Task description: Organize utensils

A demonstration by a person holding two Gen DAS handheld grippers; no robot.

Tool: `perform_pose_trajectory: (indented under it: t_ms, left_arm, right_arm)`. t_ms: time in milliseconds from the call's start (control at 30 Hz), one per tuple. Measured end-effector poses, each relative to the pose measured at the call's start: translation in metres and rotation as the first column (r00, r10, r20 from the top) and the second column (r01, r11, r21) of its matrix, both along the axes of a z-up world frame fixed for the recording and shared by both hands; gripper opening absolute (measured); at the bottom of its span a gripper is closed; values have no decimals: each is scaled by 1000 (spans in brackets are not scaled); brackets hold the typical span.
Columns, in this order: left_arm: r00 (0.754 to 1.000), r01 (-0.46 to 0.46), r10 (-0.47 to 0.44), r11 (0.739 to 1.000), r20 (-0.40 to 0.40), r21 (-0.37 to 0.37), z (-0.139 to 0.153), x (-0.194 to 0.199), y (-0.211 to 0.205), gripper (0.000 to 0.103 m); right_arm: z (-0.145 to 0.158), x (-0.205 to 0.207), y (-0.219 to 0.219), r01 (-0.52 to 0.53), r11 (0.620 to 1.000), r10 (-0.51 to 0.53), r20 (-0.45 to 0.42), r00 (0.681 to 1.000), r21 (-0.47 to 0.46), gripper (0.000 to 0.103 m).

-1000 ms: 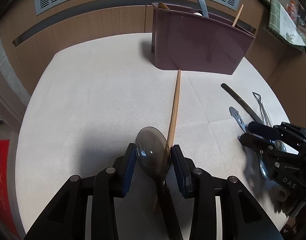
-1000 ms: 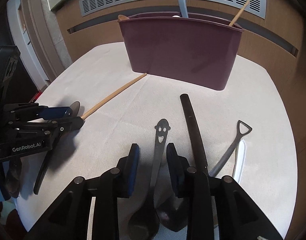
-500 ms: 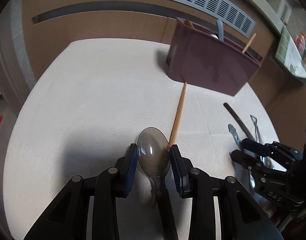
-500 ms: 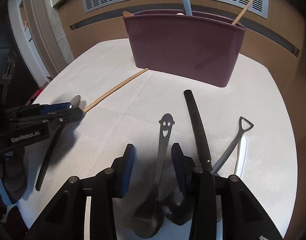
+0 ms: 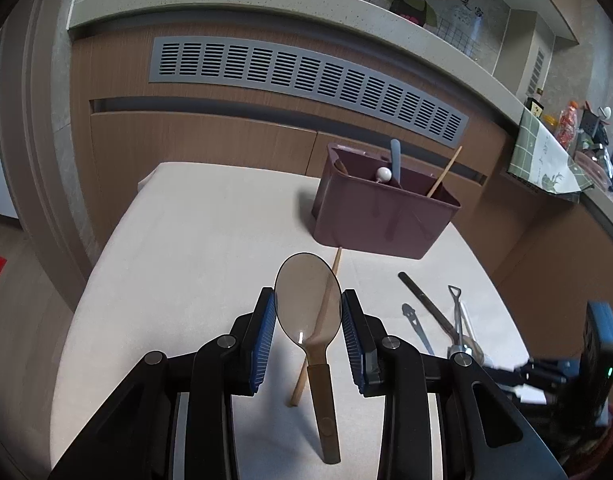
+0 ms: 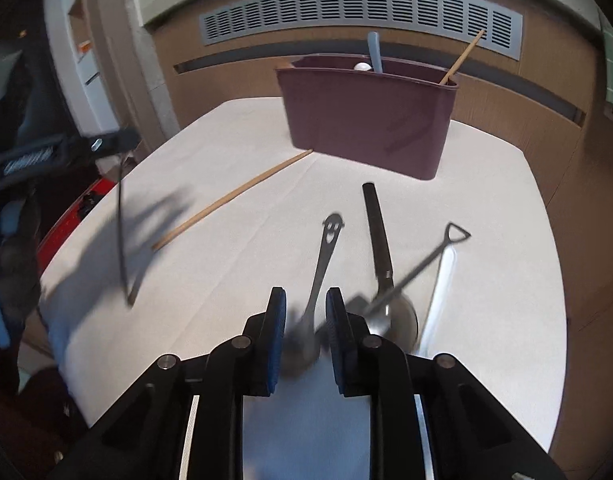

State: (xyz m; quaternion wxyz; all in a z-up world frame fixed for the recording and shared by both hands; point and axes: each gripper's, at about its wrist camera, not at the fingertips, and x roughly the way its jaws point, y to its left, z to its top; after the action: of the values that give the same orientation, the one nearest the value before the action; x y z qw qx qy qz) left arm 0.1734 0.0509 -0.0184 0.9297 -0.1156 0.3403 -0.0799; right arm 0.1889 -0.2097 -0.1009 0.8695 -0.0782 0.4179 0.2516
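Observation:
My left gripper (image 5: pixel 308 300) is shut on the bowl of a translucent brown spoon (image 5: pixel 306 320), held off the table with its handle hanging down. The right wrist view shows that gripper (image 6: pixel 118 138) raised at the left, the spoon (image 6: pixel 122 232) dangling edge-on. My right gripper (image 6: pixel 304 304) is low over the table, jaws closing, with the blurred bowl of the smiley-handled spoon (image 6: pixel 326 248) between them; no pad visibly presses on it. The purple organizer (image 5: pixel 386 220) stands at the table's far side, holding a few utensils.
A wooden chopstick (image 6: pixel 234 196) lies diagonally in front of the organizer (image 6: pixel 366 120). Right of the smiley spoon lie a black-handled utensil (image 6: pixel 376 232), a shovel-handled spoon (image 6: pixel 426 260) and a white utensil (image 6: pixel 438 288). A wooden cabinet with a vent stands behind the white table (image 5: pixel 186 260).
My left gripper has risen with the brown spoon, lifting it clear of the table. My right gripper has slid along the smiley spoon and its jaws have narrowed around it.

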Motion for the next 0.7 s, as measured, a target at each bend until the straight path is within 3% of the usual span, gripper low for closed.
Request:
perform_pose_trajectory:
  t_ms: [133,267,533,700]
  left_arm:
    - [1000,4,-4,1000,-9,-16,-2,-2,0,34]
    - [1000,7,-7,1000,-10,-17,-1,-4,-4,34]
    - [1000,-7,6,1000,-21,-22,-3,-8,-1,34]
    - [999,-11,9,999,-38,-40,-8,-6,2,34]
  right_arm:
    - [-13,-28,-13,3,997,-6,-50,999,-75,19]
    - [-26,-34,-16,20,998,-26,-108,994,-62,24]
    - [-28,-4,5,74,997,-73,-112,991,3,32]
    - [-31,-2,26,55,994,-58,-28,998,-96,33]
